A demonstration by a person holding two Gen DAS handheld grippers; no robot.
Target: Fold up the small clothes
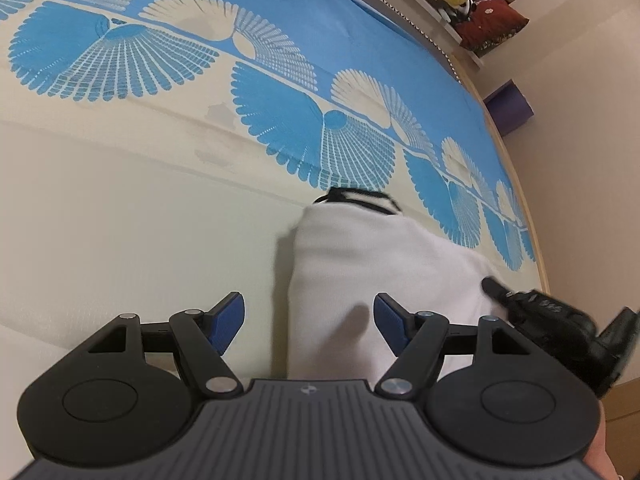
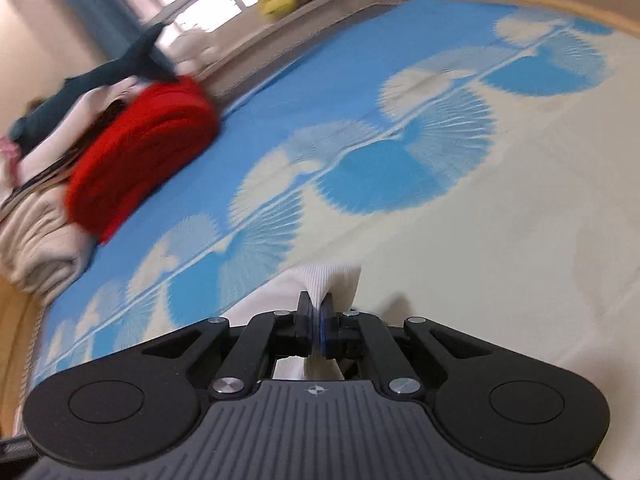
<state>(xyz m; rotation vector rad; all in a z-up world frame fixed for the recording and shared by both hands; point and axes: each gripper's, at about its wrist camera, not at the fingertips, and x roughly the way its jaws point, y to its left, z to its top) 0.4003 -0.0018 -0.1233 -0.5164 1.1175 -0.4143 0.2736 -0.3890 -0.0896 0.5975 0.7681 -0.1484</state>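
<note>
White ribbed fabric, a small garment (image 1: 360, 264) with a black-striped band at its far end, lies on the cream and blue fan-patterned bedspread (image 1: 120, 208), long axis running near to far, band pointing away. The right gripper (image 2: 317, 312) is clamped tight on its near right edge; the left gripper (image 1: 309, 320) hangs wide apart, holding nothing. With one corner pinched, a lift could bunch the cloth and skew the fold.
</note>
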